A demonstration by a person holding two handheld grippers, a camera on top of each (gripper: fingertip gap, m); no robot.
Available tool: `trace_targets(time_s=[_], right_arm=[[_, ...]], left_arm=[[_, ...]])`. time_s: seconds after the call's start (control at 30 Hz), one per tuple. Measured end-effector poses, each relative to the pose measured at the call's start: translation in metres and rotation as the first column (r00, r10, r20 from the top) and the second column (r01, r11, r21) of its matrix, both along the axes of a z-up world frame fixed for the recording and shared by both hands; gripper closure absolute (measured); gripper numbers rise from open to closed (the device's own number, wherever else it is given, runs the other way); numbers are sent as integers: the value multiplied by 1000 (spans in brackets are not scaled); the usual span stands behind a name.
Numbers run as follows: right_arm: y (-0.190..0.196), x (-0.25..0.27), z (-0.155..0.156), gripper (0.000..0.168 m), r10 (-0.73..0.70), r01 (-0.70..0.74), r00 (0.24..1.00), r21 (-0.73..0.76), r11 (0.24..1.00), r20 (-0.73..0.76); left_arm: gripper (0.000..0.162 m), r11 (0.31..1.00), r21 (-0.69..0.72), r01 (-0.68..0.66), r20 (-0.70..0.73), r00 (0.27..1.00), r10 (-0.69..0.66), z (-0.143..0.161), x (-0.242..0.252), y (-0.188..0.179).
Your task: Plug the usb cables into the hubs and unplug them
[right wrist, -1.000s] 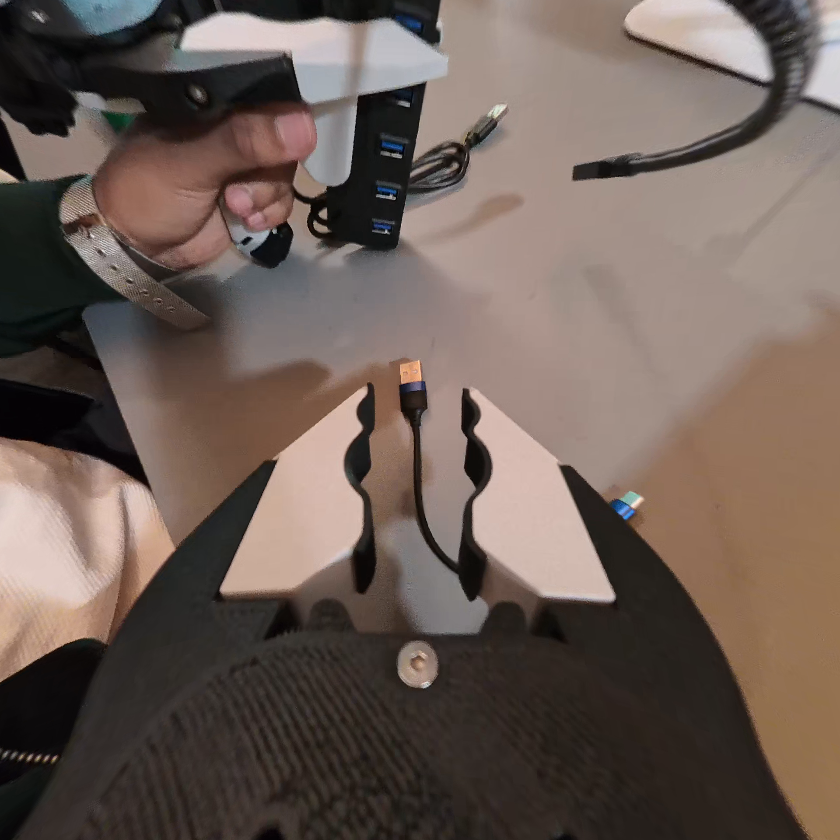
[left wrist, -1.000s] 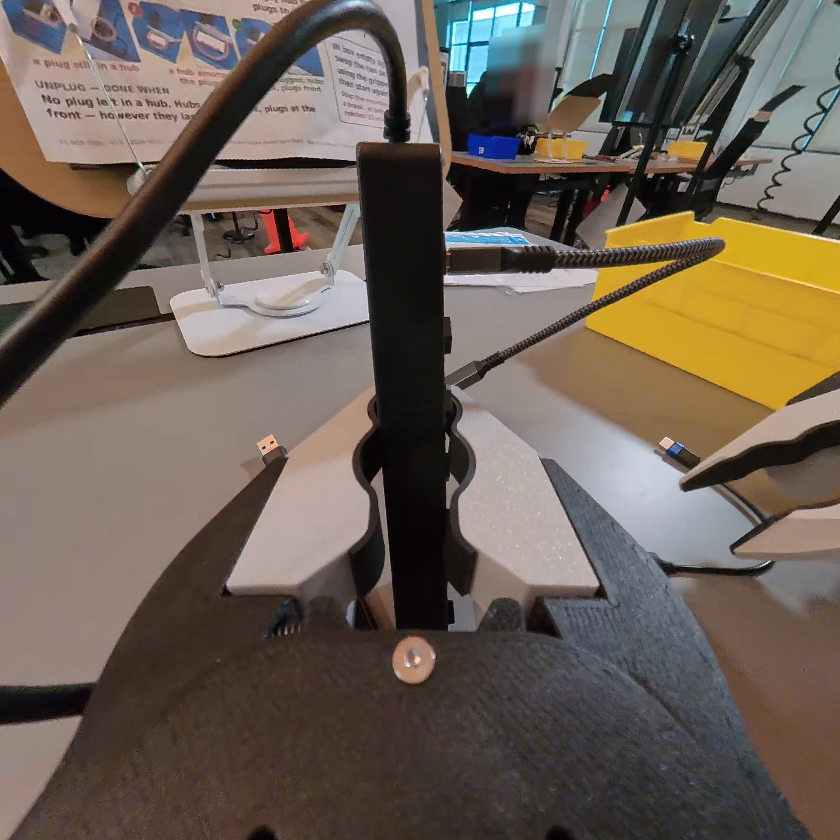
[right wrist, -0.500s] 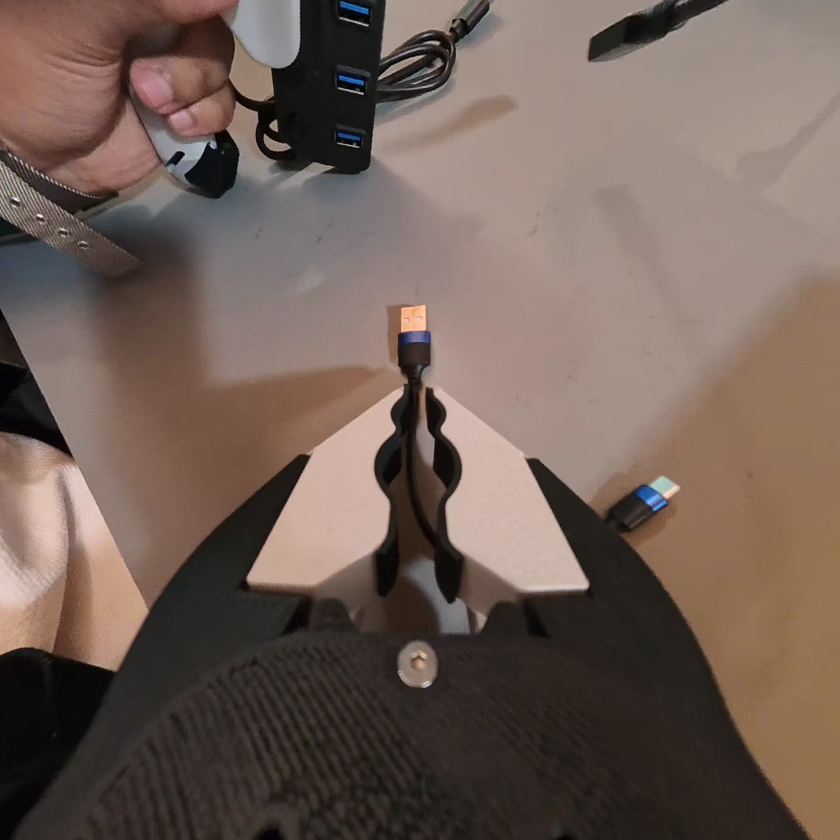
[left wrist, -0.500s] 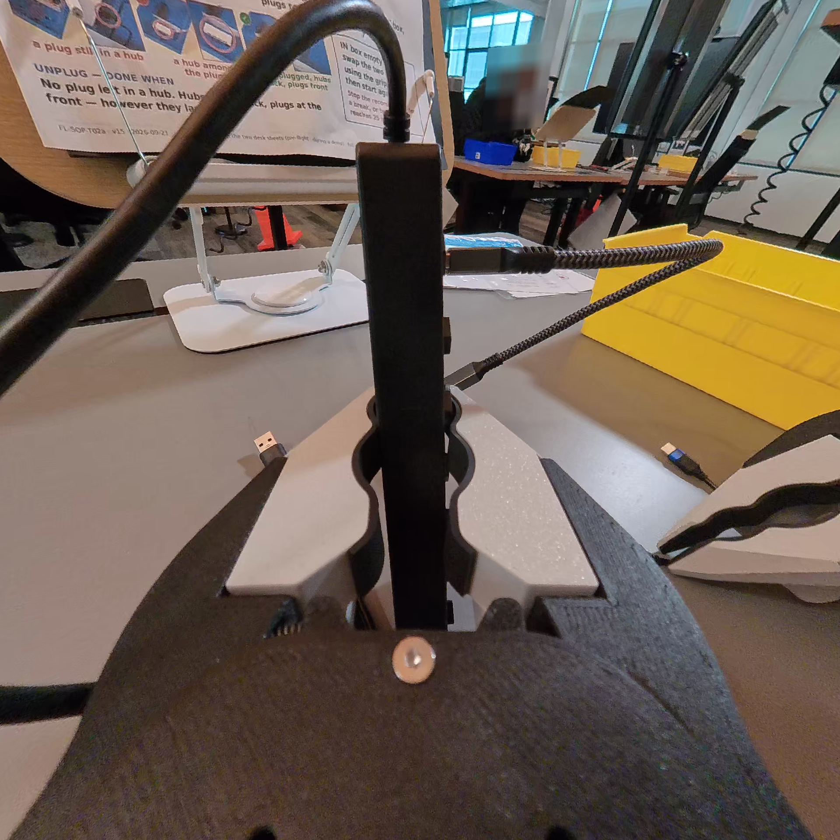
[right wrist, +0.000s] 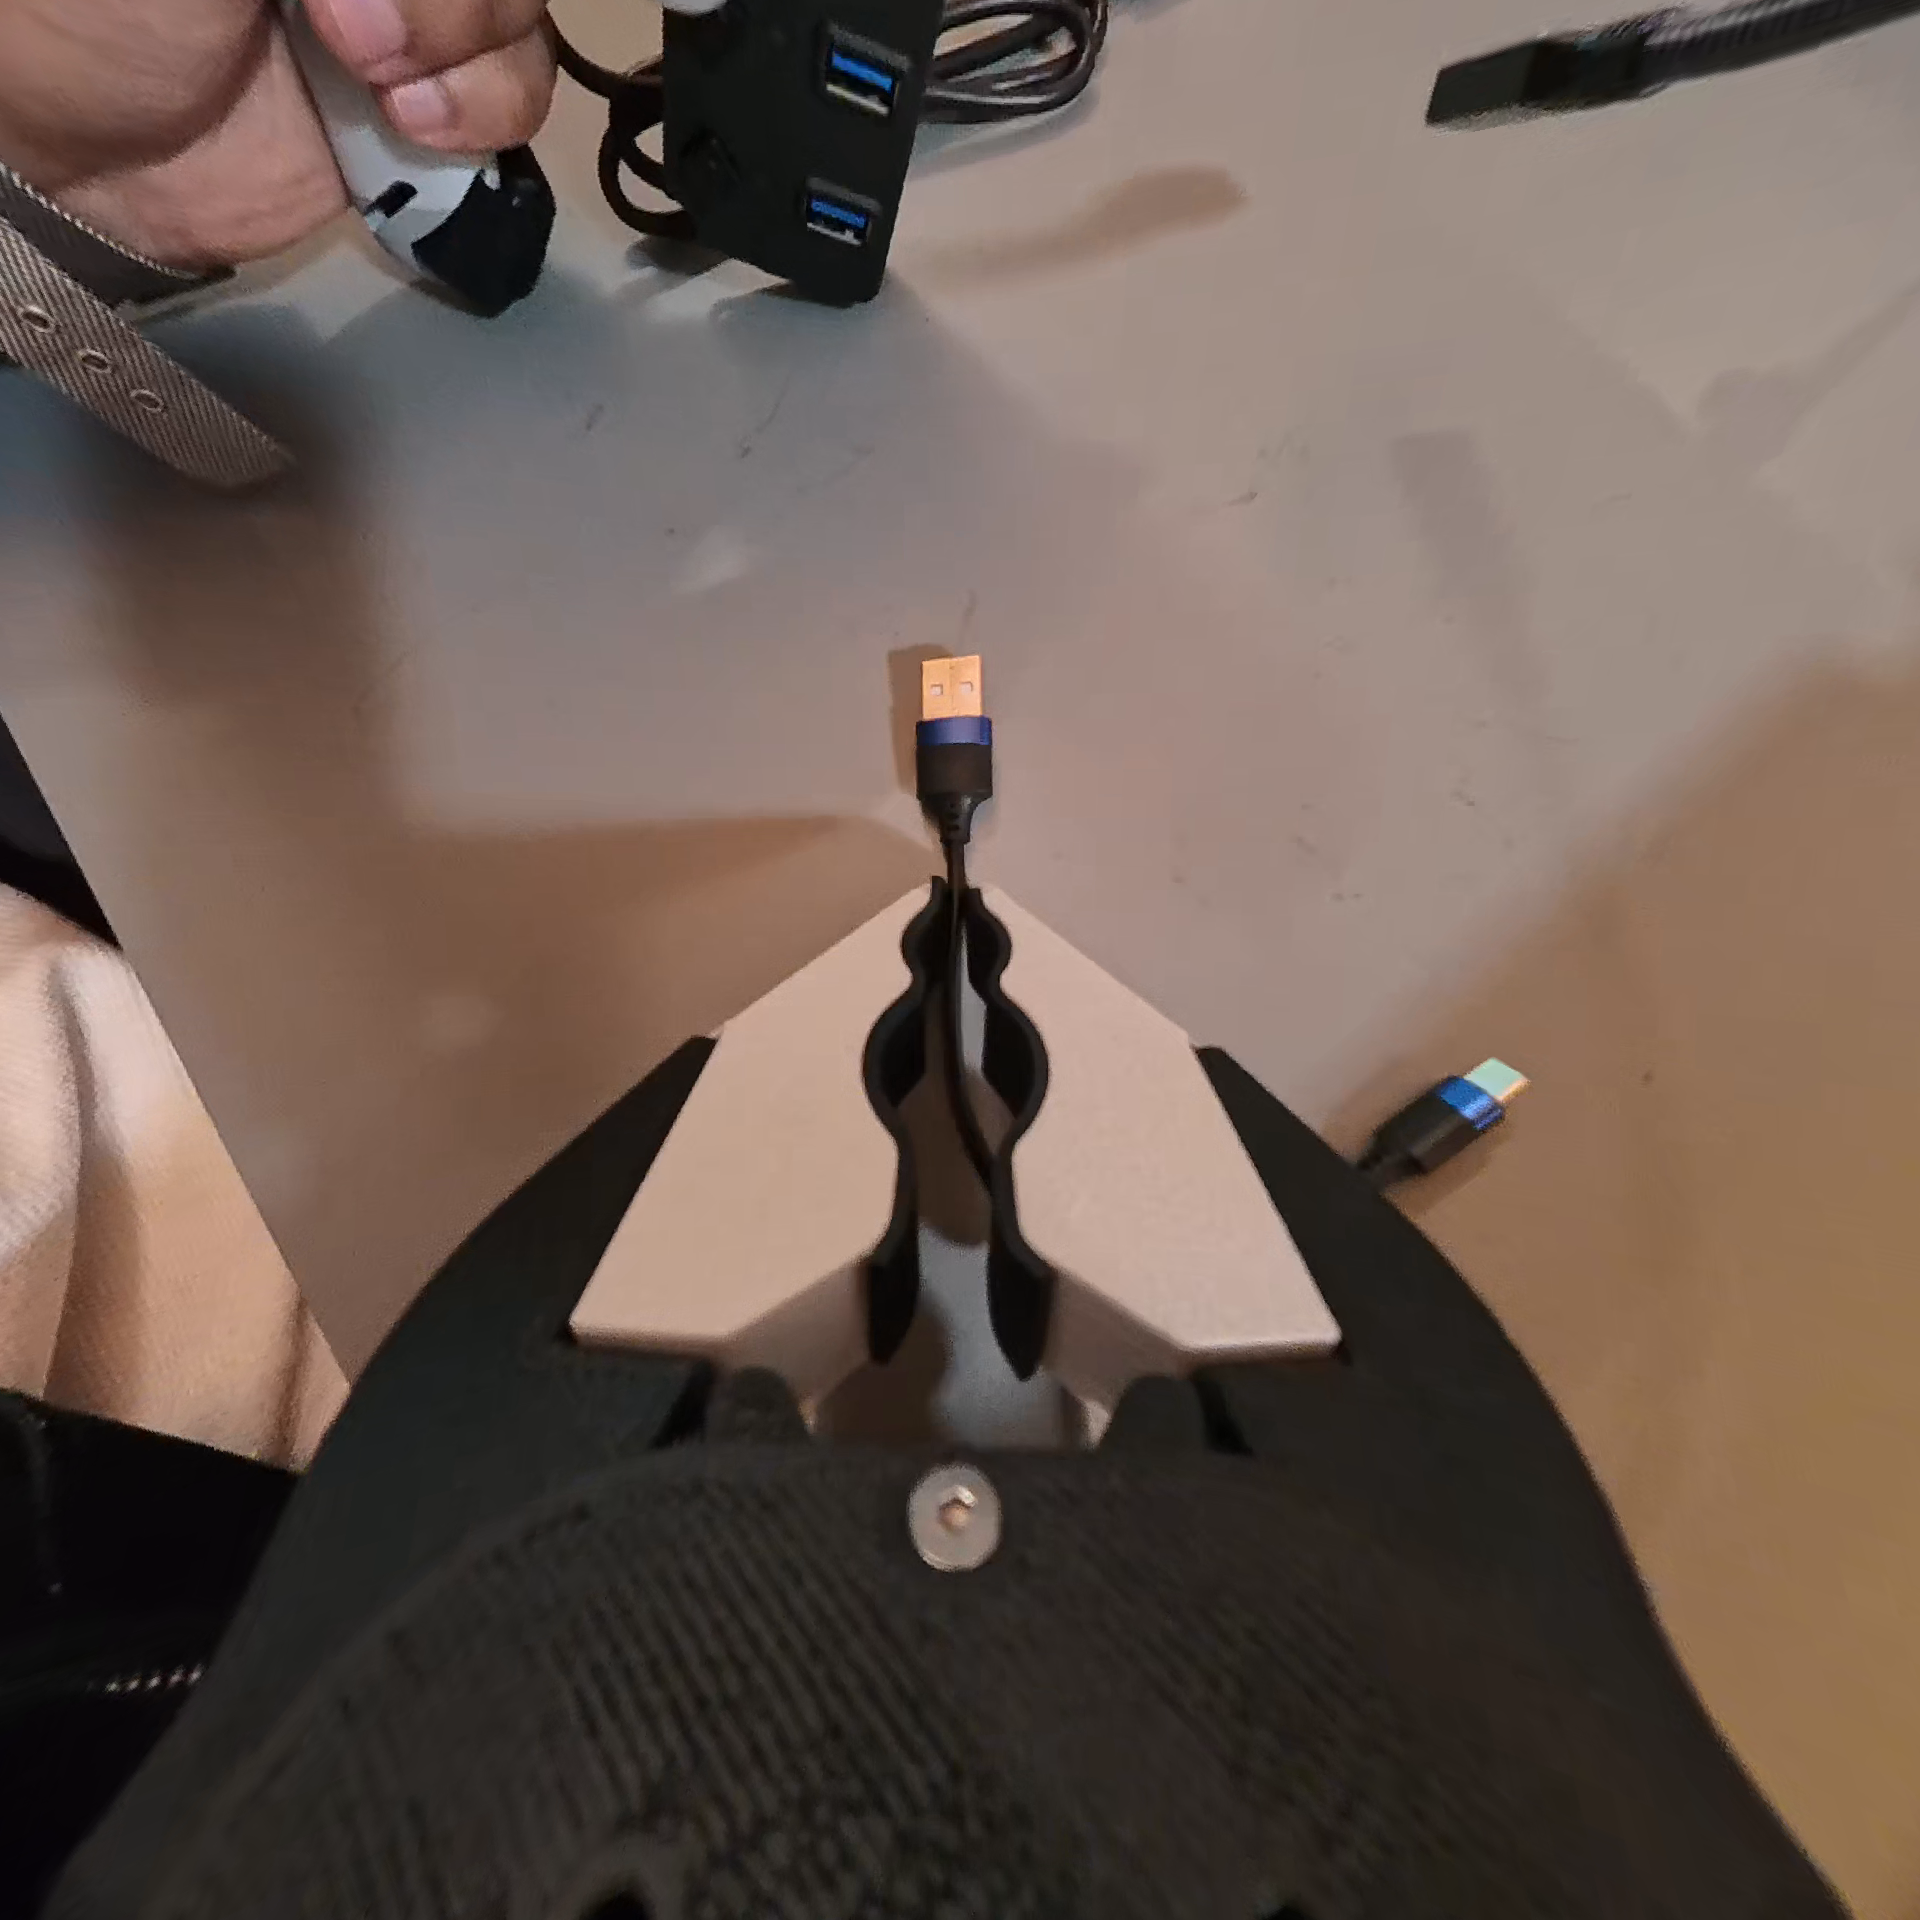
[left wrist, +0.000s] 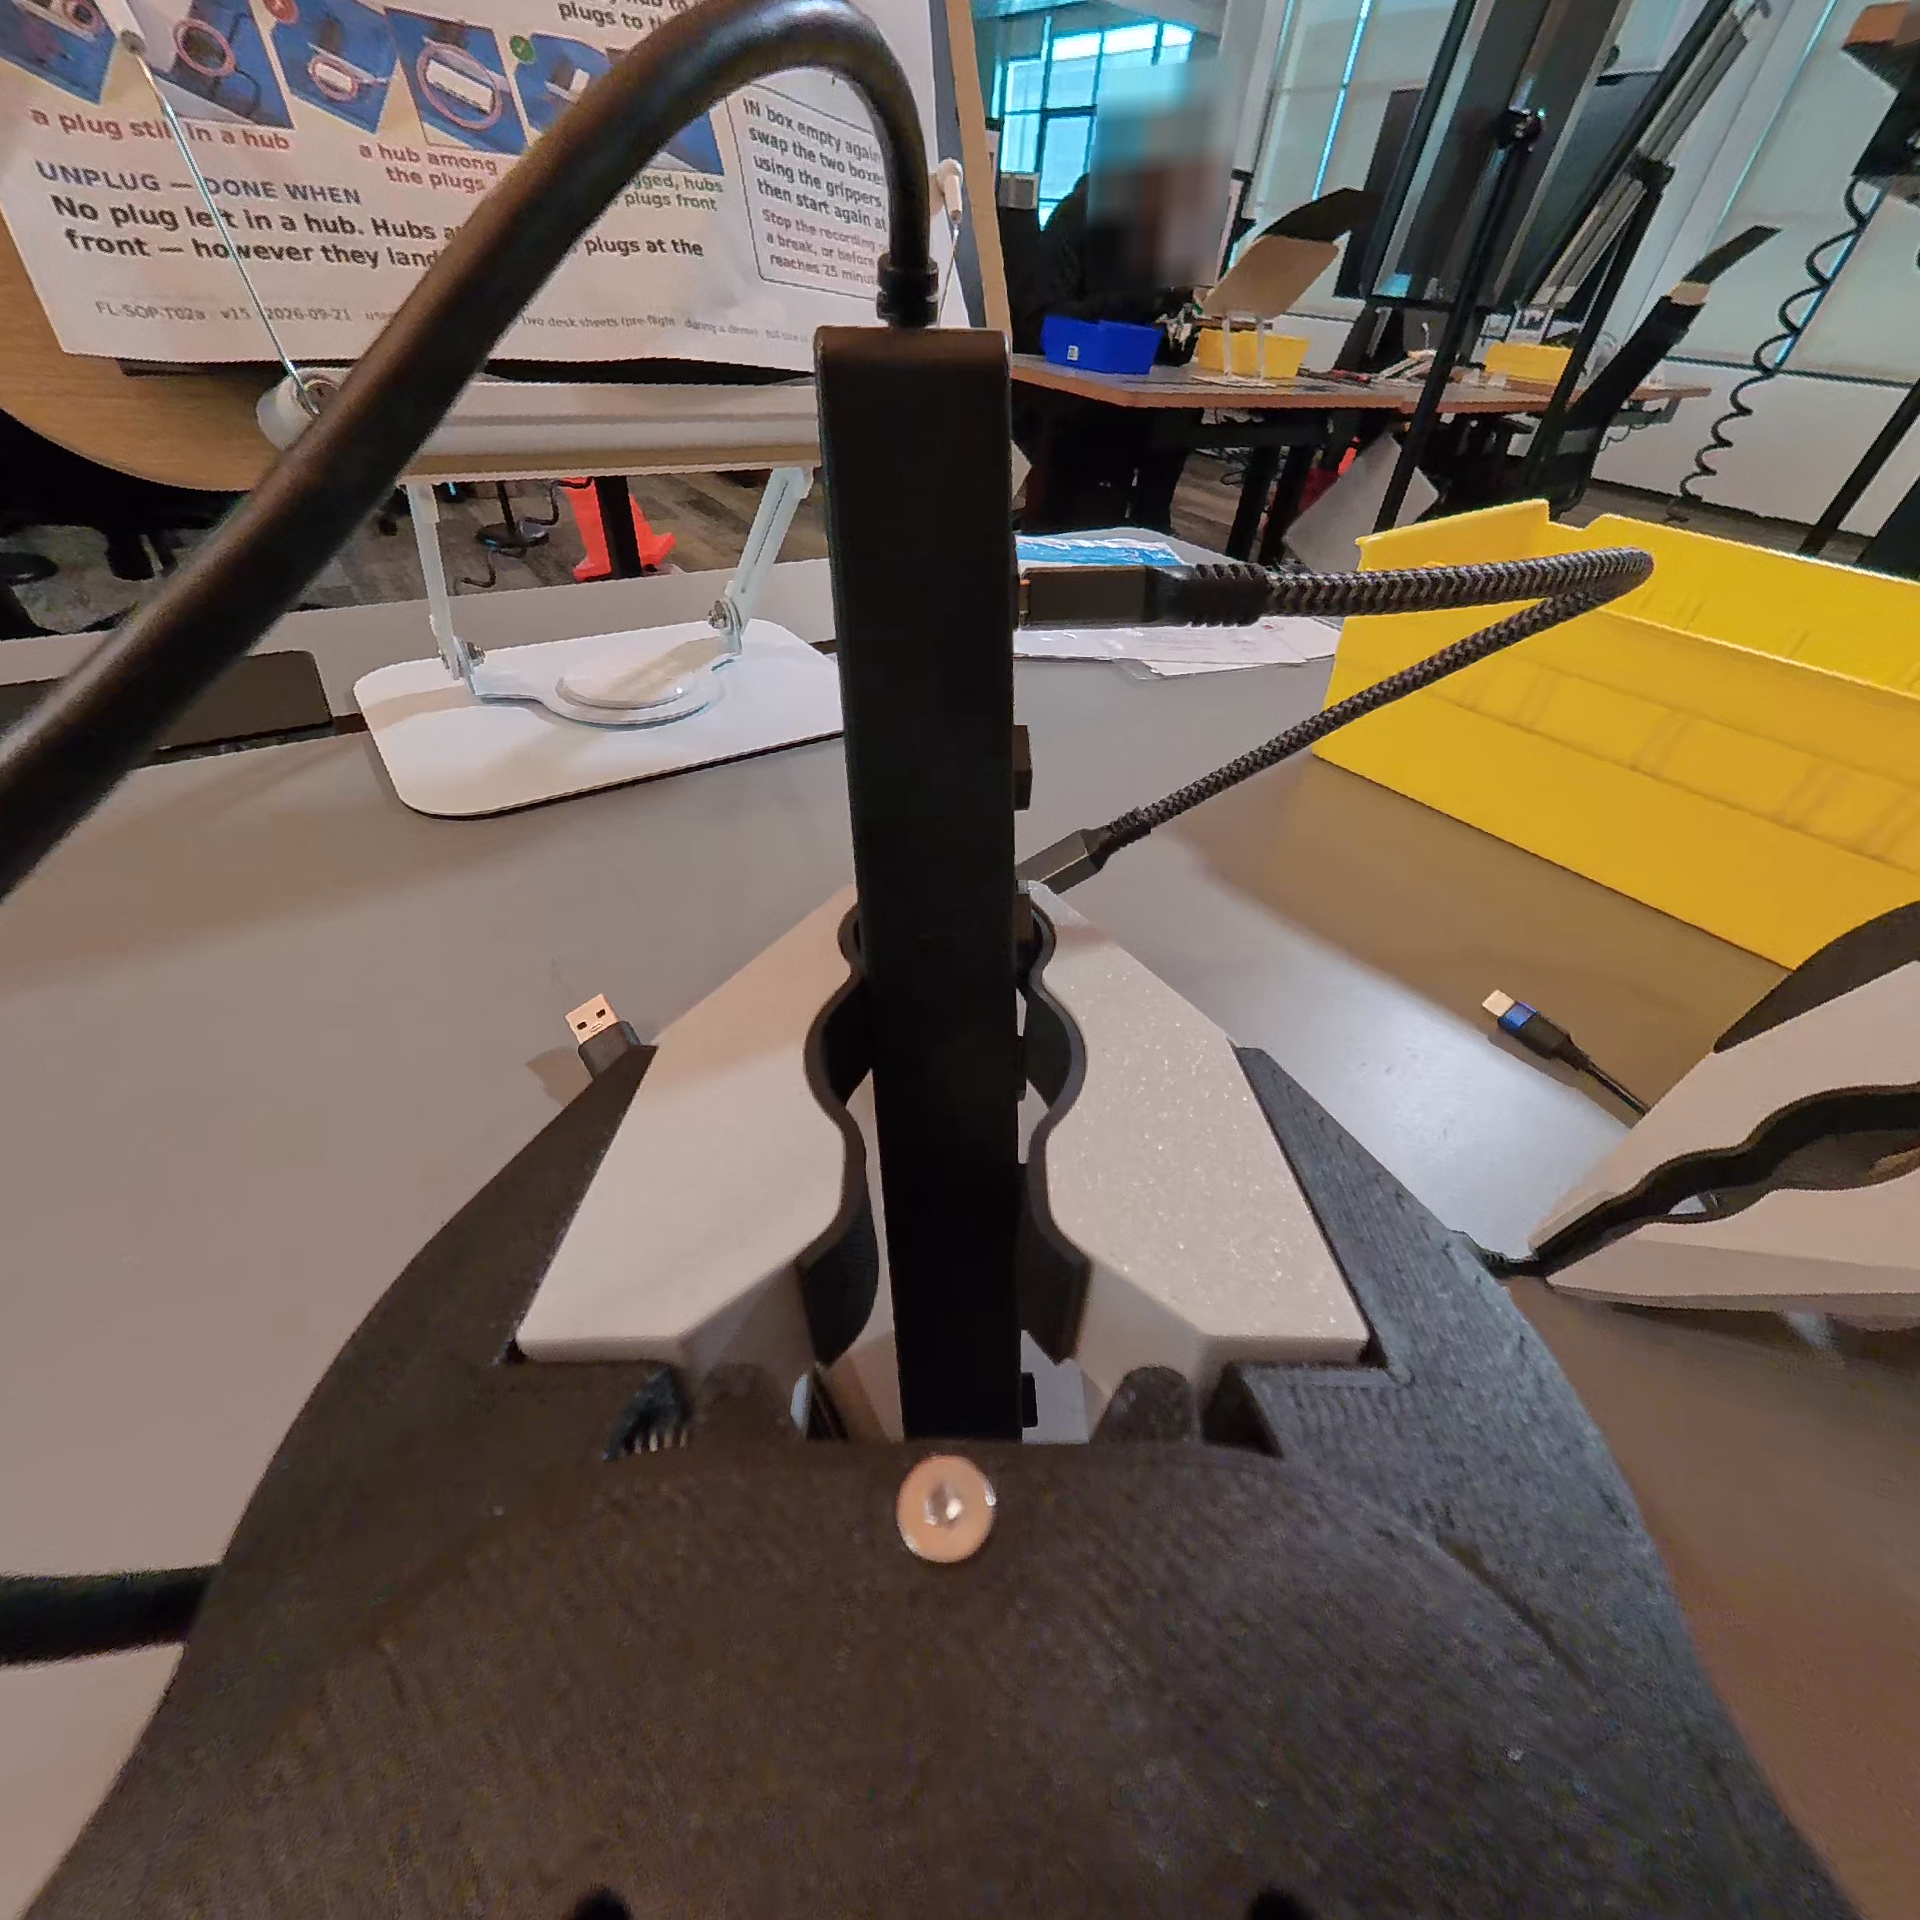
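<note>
Two claws work over a grey desk in an open workshop room; a printed instruction sheet stands behind the black USB hub. The left claw is clamped on that upright hub, a braided cable plugged into its right side. The right claw pinches the thin cable of a gold USB plug, which points toward the hub.

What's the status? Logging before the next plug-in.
Left gripper shut on black hub. Right gripper shut on thin cable behind gold plug. Braided cable already plugged in. Nothing blocking.
</note>
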State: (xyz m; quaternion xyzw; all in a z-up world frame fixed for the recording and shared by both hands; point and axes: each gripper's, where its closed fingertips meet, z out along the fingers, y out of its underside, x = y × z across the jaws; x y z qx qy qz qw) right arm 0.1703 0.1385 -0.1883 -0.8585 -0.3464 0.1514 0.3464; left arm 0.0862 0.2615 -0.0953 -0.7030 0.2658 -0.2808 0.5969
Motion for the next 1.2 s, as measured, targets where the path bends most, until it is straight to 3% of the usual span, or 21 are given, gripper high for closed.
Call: trace_targets(time_s=[0.13,0.3,0.43,0.6,0.77,1.2], right_arm=[[3,1,15,166,2,-3,1000,67,998,19],[5,-3,72,167,-29,66,972,154,986,-233],[2,-7,87,167,-84,111,906,43,993,-414],[2,-6,83,167,-131,148,900,8,989,-416],[3,-7,91,167,-160,186,881,14,982,-446],[6,-5,91,167,-182,229,931,117,966,-318]], left_arm=[[142,1000,21,14,-19,1000,-13,0,3,-3],[142,992,107,61,-108,993,-49,0,17,-16],[142,969,211,129,-224,971,-81,-3,35,-34],[141,910,361,203,-378,924,-56,-7,54,-54],[141,907,356,224,-386,920,-76,-11,59,-60],[140,917,330,226,-363,927,-98,-10,59,-61]])
